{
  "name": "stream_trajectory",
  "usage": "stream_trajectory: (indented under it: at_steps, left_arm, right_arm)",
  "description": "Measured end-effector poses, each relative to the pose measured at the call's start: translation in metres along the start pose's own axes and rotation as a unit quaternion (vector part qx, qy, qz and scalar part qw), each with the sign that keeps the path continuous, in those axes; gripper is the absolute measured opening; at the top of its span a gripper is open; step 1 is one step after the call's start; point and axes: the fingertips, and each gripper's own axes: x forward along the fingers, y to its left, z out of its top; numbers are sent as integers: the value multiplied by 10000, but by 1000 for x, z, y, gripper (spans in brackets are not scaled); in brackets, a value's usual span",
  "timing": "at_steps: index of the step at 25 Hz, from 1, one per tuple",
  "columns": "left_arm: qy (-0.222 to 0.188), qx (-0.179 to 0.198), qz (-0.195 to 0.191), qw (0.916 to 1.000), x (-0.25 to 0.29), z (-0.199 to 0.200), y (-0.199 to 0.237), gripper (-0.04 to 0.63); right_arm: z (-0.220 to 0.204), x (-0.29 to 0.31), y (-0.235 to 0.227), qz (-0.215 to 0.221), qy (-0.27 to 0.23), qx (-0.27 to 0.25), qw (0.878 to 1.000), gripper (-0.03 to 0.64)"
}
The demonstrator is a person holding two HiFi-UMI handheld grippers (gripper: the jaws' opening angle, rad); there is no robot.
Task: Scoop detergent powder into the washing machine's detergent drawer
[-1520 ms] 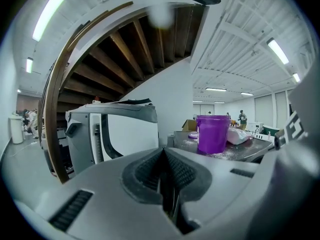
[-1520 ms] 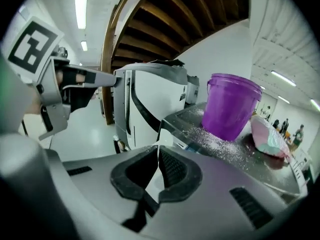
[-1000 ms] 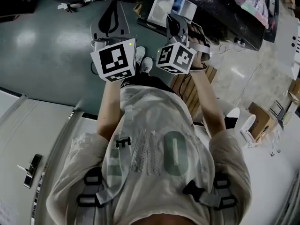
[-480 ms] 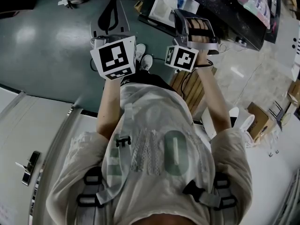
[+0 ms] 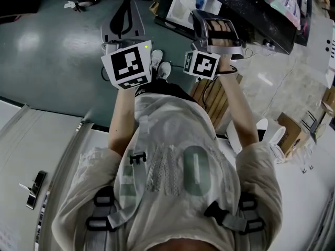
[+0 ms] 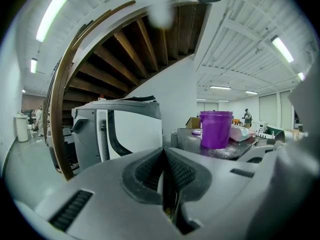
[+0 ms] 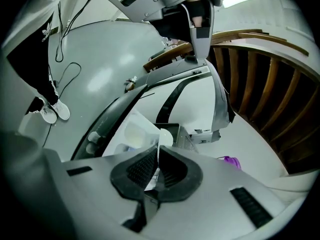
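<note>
In the right gripper view my right gripper (image 7: 157,166) is shut on the handle of a white scoop (image 7: 164,137). The scoop's round end sticks out past the fingertips, over the open white detergent drawer (image 7: 131,134). From the head view the right gripper (image 5: 201,21) reaches toward that drawer (image 5: 184,3) at the top. My left gripper (image 5: 124,14) is held beside it to the left, over the floor. Its pads (image 6: 150,169) are pressed together with nothing seen between them. The purple detergent tub (image 6: 216,129) stands on a dark, powder-dusted tabletop (image 6: 235,153).
The washing machine (image 6: 125,129) stands left of the tub, under a wooden staircase (image 6: 135,44). A purple lid (image 7: 229,161) lies right of the drawer. Boxes (image 5: 289,132) and clutter sit on the floor at the right. The green floor (image 5: 47,51) spreads out to the left.
My right gripper has moved up and forward toward the drawer and its marker cube has turned. The left gripper has barely moved.
</note>
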Motion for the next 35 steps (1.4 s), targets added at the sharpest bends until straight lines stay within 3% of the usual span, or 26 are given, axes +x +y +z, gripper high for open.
stream_trajectory:
  at_steps: [6,13,18,21,25,30,35]
  left_arm:
    - [-8,10,-11,10000,-3,0,4,20]
    - [-158,41,-128,9998,0,16,1,20]
    - [-390,117,-310,9987,7,37,-10,20]
    - [-539,190,-441,9974,9,53,-19,21]
    - [-742,276,-616,9950,8,77,-34,20]
    - [-1092,441,-1035,9876,11,108,-64,20]
    - [-1297,566,-1546,9778,4,129,-102,21]
  right_arm:
    - [4,0,-2,23,24,51,10000,11]
    - [4,-7,-34,-143,34,939,9955,11]
    - [-7,-16,-79,-563,27,1867,9808,12]
    - [-17,-28,-99,-761,19,2466,9661,12]
    - [-33,-51,-122,-931,-75,3546,9303,12]
    - [-66,-84,-151,-1387,-219,4943,8578,12]
    - [-102,-118,-159,-1701,-250,5864,7916,12]
